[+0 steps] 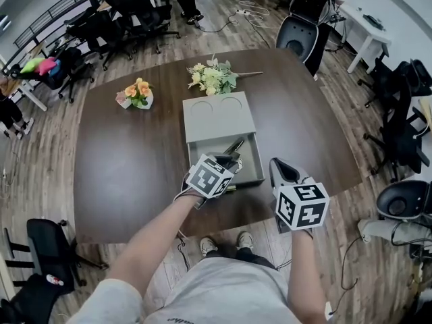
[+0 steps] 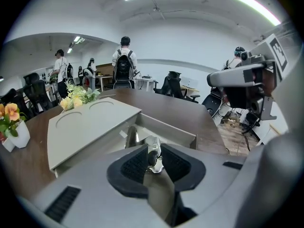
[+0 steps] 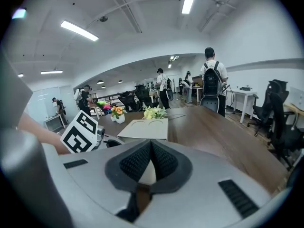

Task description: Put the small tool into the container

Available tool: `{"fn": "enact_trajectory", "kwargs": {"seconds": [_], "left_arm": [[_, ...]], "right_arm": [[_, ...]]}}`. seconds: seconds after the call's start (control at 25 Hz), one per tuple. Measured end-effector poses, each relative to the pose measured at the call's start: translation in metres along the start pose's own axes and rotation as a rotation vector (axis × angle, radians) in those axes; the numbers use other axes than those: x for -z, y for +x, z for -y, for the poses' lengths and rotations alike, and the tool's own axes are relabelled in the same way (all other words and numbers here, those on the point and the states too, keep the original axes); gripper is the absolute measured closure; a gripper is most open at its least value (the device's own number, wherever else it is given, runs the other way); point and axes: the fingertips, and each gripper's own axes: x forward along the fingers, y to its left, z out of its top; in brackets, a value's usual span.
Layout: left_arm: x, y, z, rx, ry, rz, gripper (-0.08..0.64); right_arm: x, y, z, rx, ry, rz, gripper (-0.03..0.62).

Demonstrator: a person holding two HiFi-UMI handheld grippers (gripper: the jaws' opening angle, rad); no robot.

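Dark wood table (image 1: pixel 121 160), rounded corners, stands on plank floor. Near its ctr sits a grey container (image 1: pixel 217 117), lid w/ two round recesses. Beyond it, at the far edge, lies a loose flower bunch (image 1: pixel 212 77); to the left stands a small pot of orange flowers (image 1: pixel 137 94), well apart from the container.

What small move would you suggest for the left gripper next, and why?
Probably lower the left gripper a little and open its fingers. They are shut on the small tool, which appears to hang just over the open container, so a short drop should land it inside.
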Motion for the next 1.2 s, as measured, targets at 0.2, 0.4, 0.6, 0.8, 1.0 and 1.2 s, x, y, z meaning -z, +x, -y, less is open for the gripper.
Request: {"fn": "enact_trajectory", "kwargs": {"seconds": [0.2, 0.4, 0.6, 0.8, 1.0, 1.2], "left_arm": [[-0.002, -0.002, 0.001, -0.013, -0.043, 0.017, 0.476], [-0.003, -0.008, 0.000, -0.034, -0.063, 0.034, 0.476], [-0.008, -0.019, 0.002, -0.053, -0.083, 0.071, 0.476], [-0.014, -0.036, -0.003, -0.092, -0.113, 0.117, 0.476], [-0.022, -0.060, -0.012, -0.140, -0.175, 0.187, 0.477], [-0.028, -0.090, -0.021, -0.204, -0.215, 0.255, 0.488]], "right_arm": [[-0.004, -0.004, 0.000, -0.010, -0.002, 0.016, 0.589], [-0.003, -0.004, -0.001, -0.026, -0.006, 0.019, 0.589], [-0.005, -0.001, -0.003, -0.048, -0.001, 0.026, 0.589], [-0.011, 0.002, -0.011, -0.076, -0.015, 0.036, 0.589], [-0.016, 0.005, -0.017, -0.103, -0.028, 0.048, 0.589], [-0.027, 0.006, -0.025, -0.128, -0.041, 0.071, 0.589]]}}
